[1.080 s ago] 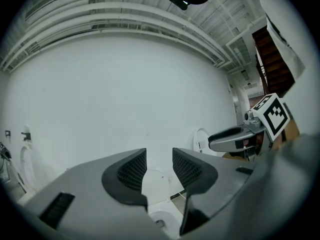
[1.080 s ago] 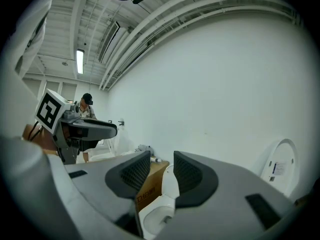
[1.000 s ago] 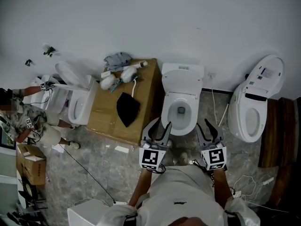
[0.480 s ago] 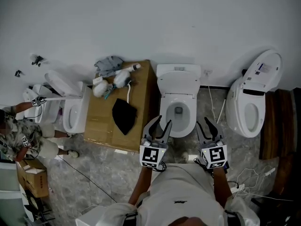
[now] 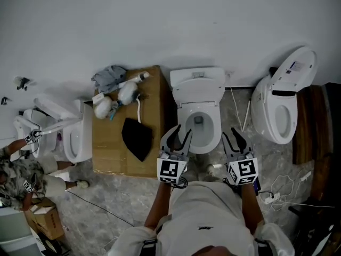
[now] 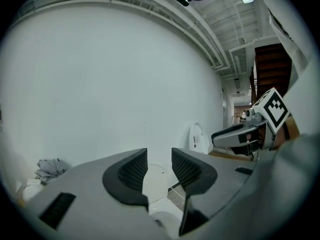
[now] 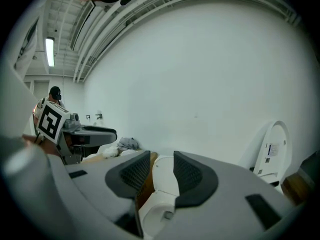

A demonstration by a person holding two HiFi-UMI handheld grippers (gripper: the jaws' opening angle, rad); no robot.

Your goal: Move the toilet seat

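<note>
The white toilet [image 5: 184,108] stands against the wall at the middle of the head view, its bowl uncovered and its seat ring [image 5: 213,127] lying down around the bowl. My left gripper [image 5: 178,135] hovers over the bowl's front left edge. Its jaws are a narrow gap apart, having just closed a little, with nothing between them. My right gripper [image 5: 234,137] hangs beside the bowl's front right, shut and empty. In the left gripper view the toilet [image 6: 156,184] shows past the gripper [image 6: 160,166]. In the right gripper view the toilet [image 7: 164,186] shows beyond the gripper [image 7: 162,170].
A brown cardboard box [image 5: 154,105] left of the toilet carries a black cloth [image 5: 137,137], rags and bottles [image 5: 109,97]. A second toilet with raised lid [image 5: 277,111] stands at the right, beside wooden steps [image 5: 314,127]. Another person [image 5: 21,169] works at a third toilet [image 5: 69,137]. Cables [image 5: 282,188] lie on the floor.
Both grippers have moved forward and down toward the middle toilet's bowl. The scene has slid left in the head view, carrying the other person toward the left edge.
</note>
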